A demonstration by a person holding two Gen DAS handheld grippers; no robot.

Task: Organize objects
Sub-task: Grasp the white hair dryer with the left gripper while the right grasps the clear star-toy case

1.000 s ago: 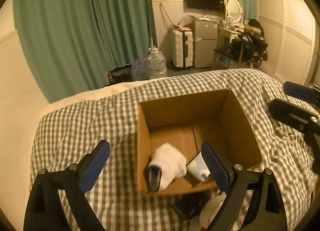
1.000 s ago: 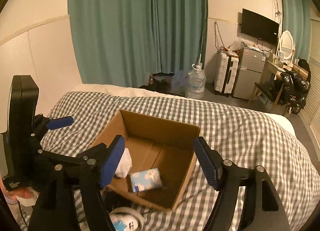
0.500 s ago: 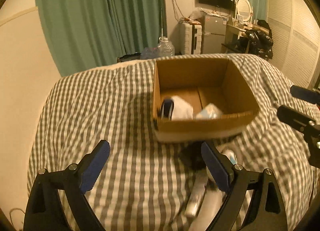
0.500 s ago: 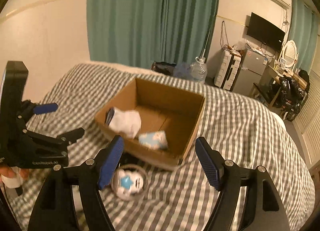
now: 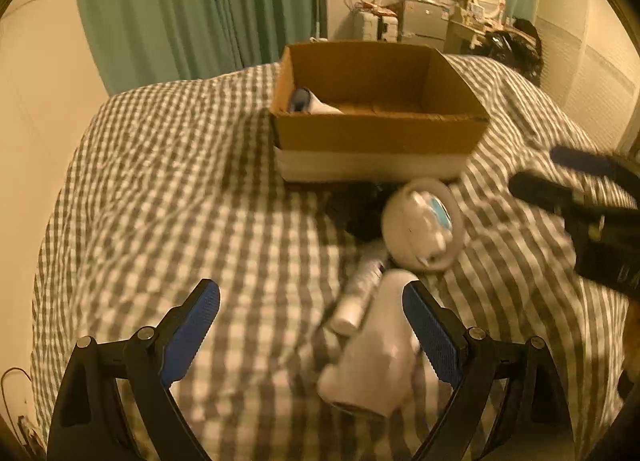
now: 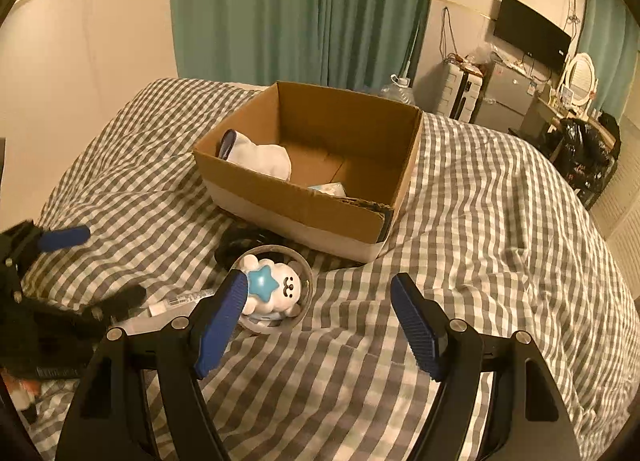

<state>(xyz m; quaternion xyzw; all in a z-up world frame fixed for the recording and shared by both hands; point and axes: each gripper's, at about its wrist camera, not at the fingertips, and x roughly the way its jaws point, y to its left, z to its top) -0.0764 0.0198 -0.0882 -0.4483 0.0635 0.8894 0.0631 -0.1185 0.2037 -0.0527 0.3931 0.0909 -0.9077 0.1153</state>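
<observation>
From the left wrist view, the left gripper (image 5: 311, 325) hangs over the checked blanket (image 5: 168, 189) with its blue fingers spread wide and nothing between them. The cardboard box (image 5: 378, 133) sits on the blanket ahead of it, and a white sock (image 5: 316, 103) shows in the box's near left corner. In front of the box lies a round white toy (image 5: 422, 230), touching a dark, blurred thing (image 5: 356, 211) just on the box side of it. A thin white tube (image 5: 358, 293) lies nearer the gripper than the toy, and a larger white bottle (image 5: 374, 361) rests beside the tube, close against the gripper's right finger. The right gripper (image 5: 560, 177) appears well to the right of the box, blurred.

From the right wrist view, the right gripper (image 6: 320, 327) is spread open and empty above the blanket (image 6: 500, 221). The box (image 6: 304, 205) stands ahead, holding the sock (image 6: 260, 155) at its left side and a pale blue packet (image 6: 330, 189) by its near wall. The toy (image 6: 276, 287), a white figure with a blue star in a clear round shell, lies in front of the box, partly behind the gripper's left finger. The tube (image 6: 180, 299) lies left of the toy.
</observation>
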